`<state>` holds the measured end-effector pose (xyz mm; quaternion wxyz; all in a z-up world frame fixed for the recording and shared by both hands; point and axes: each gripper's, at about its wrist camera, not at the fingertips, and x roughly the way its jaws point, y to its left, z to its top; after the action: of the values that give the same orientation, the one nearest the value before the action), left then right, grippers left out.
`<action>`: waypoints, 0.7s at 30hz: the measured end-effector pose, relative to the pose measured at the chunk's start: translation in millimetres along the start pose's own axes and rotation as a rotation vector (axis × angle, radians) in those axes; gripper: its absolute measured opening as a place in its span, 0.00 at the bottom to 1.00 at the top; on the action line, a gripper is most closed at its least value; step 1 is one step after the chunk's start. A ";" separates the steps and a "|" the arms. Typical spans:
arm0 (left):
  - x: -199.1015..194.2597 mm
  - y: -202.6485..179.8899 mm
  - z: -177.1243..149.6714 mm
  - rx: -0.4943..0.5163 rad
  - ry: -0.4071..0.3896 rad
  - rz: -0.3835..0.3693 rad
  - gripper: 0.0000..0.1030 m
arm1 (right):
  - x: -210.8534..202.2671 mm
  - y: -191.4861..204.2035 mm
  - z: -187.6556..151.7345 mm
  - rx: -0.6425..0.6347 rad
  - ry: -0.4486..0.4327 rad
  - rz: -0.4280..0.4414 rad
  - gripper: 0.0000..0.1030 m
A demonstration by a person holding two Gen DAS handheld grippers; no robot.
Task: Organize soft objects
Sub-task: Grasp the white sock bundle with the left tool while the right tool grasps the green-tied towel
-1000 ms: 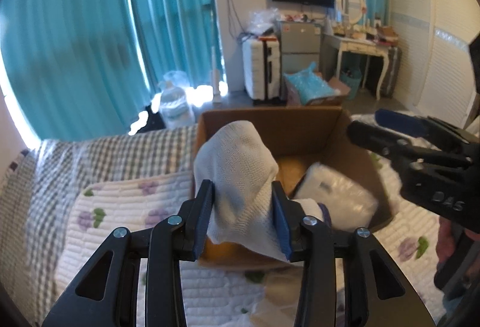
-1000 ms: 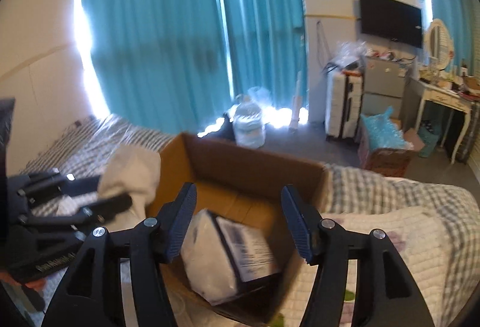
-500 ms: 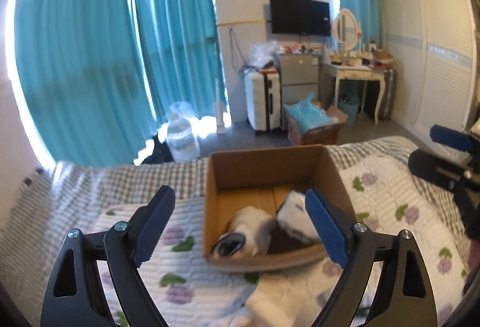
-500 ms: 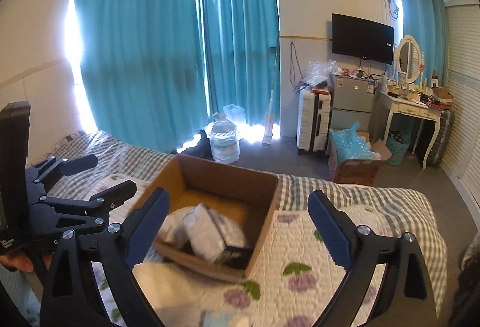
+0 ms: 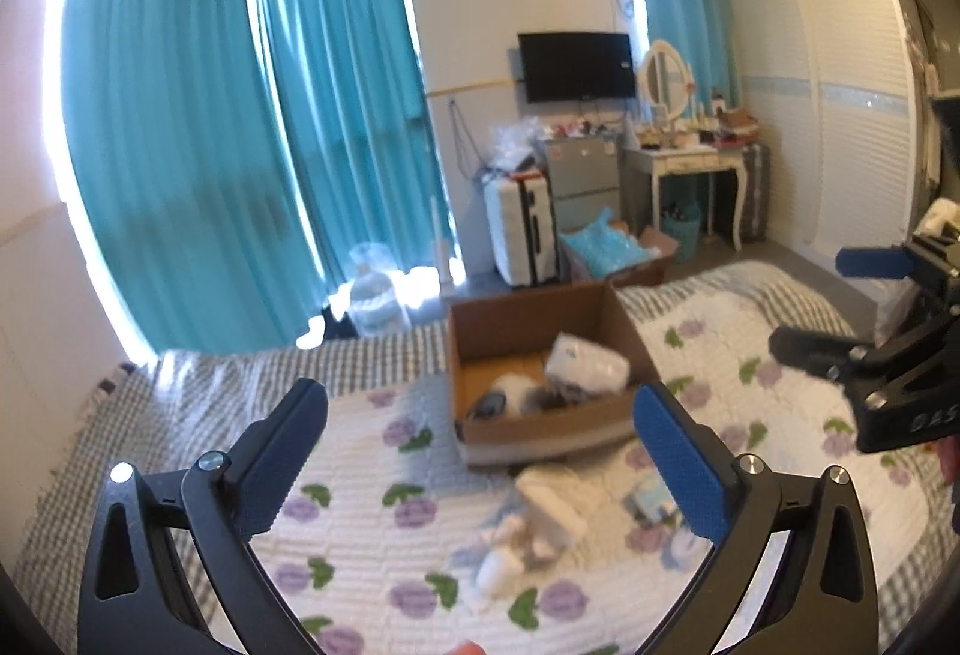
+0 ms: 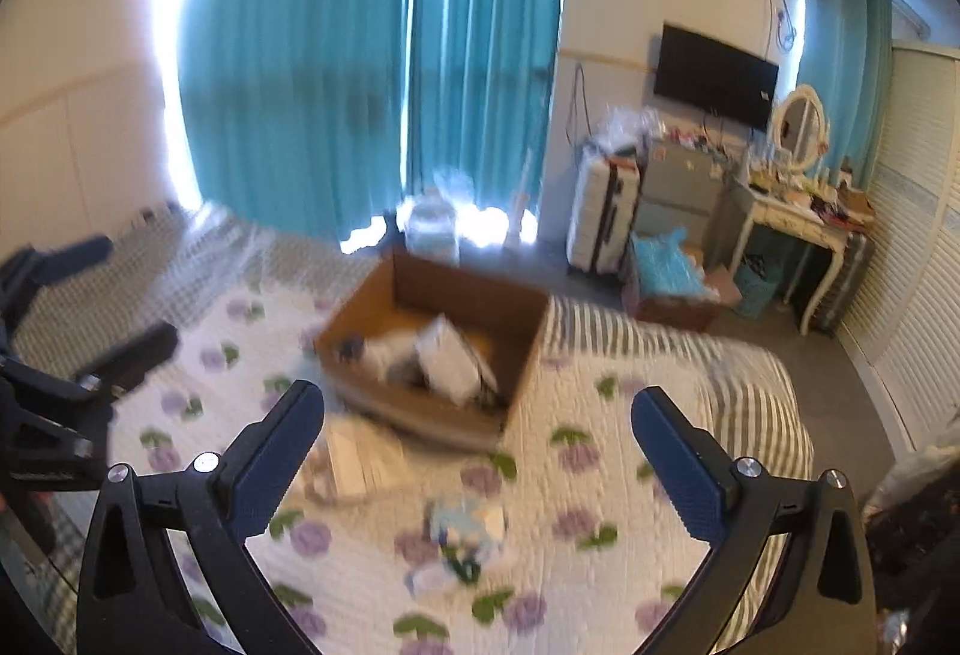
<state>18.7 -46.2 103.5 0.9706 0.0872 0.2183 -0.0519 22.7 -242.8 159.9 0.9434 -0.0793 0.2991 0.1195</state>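
A brown cardboard box (image 5: 641,355) (image 6: 522,355) sits on the quilted bed. It holds a white plastic-wrapped pack (image 5: 587,365) (image 6: 453,358) and a white knit cloth (image 5: 510,389) (image 6: 384,349). Loose soft items lie on the quilt in front of it: a white folded cloth (image 5: 552,502) (image 6: 363,457) and a small pale blue bundle (image 5: 651,493) (image 6: 468,526). My left gripper (image 5: 480,454) is open and empty, held back from the box. My right gripper (image 6: 480,454) is open and empty too, above the quilt. Each gripper shows at the edge of the other's view.
The bed's floral quilt (image 5: 372,535) spreads around the box. Beyond the bed stand teal curtains (image 5: 198,132), a water jug (image 5: 375,295), a white suitcase (image 5: 519,229), a box with blue plastic (image 5: 612,247), a dressing table (image 5: 690,162) and a wardrobe (image 5: 840,102).
My left gripper opened and dropped the white knit cloth into the box. Both grippers then pulled back and up from the box, jaws spread wide.
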 end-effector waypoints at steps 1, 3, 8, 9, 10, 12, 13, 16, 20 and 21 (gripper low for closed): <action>3.3 -1.3 -8.6 -0.006 0.015 -0.008 1.00 | 5.0 2.5 -9.6 -0.001 0.026 0.000 1.00; 14.8 -2.9 -28.0 -0.028 0.060 -0.033 1.00 | 21.6 6.7 -28.7 0.023 0.081 0.013 1.00; 56.6 -6.3 -76.1 -0.083 0.151 -0.022 1.00 | 83.8 16.1 -77.9 0.053 0.215 -0.067 1.00; 67.6 -6.1 -85.5 -0.092 0.172 -0.016 1.00 | 95.3 15.6 -85.7 0.067 0.237 -0.071 1.00; 77.9 -6.6 -93.5 -0.097 0.189 -0.003 1.00 | 106.9 14.6 -94.9 0.086 0.262 -0.070 1.00; 100.5 -5.0 -108.6 -0.111 0.221 0.012 1.00 | 129.6 12.0 -112.9 0.128 0.314 -0.068 1.00; 109.0 -2.7 -115.8 -0.125 0.235 0.019 1.00 | 140.7 9.4 -121.0 0.149 0.337 -0.072 1.00; 129.5 9.1 -139.9 -0.189 0.300 0.024 1.00 | 164.5 3.8 -146.2 0.202 0.383 -0.095 0.97; 143.2 18.3 -169.3 -0.222 0.372 0.035 0.99 | 187.0 -1.2 -180.2 0.265 0.458 -0.052 0.90; 146.3 20.3 -174.4 -0.235 0.391 0.026 0.99 | 191.2 -0.4 -183.9 0.273 0.476 -0.046 0.83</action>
<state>80.7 -2.1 -112.0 0.9138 -0.0153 0.4059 0.0045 73.9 -249.7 -100.3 0.8510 0.0162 0.5238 0.0348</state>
